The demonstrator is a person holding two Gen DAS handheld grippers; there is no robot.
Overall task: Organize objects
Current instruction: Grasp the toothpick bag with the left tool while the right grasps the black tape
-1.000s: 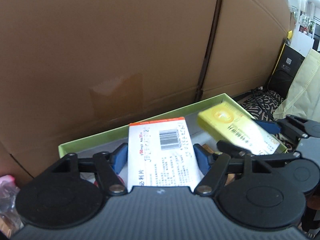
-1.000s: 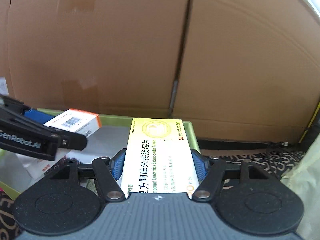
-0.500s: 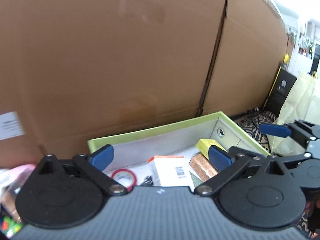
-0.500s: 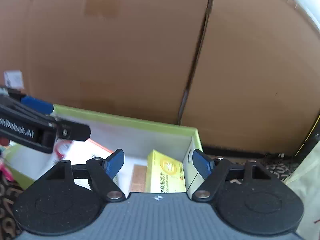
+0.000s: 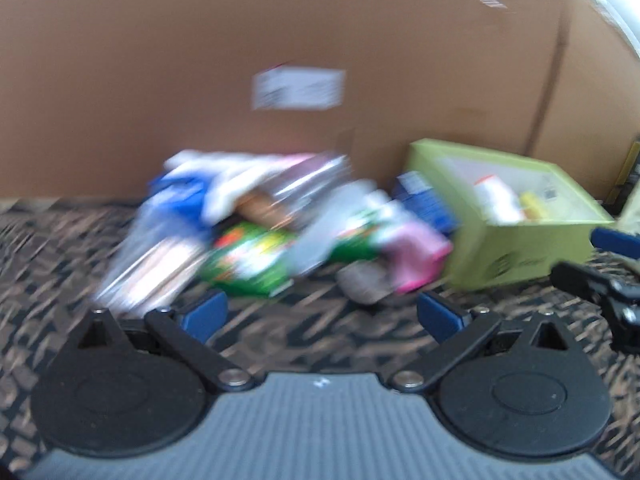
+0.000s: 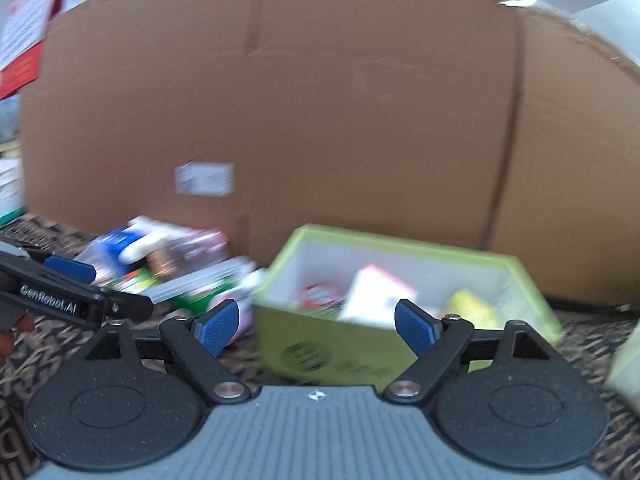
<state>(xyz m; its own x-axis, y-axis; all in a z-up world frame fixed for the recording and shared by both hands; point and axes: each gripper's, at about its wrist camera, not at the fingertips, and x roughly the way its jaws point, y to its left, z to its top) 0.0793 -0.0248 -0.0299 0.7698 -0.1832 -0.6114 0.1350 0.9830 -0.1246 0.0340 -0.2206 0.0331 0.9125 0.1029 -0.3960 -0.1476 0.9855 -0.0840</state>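
Both boxes now lie in the green box; your left tongs and right tongs, jaws just spread, stand released and empty; the pile of packets beside it remains unsorted.

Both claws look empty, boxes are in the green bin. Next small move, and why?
Probably ease the open, empty left claw forward to the loose pile and pick one piece; the green bin already holds boxes, and the pile beside it is unsorted.

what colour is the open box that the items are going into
Light green outside, white inside. The box shows best in the right wrist view.
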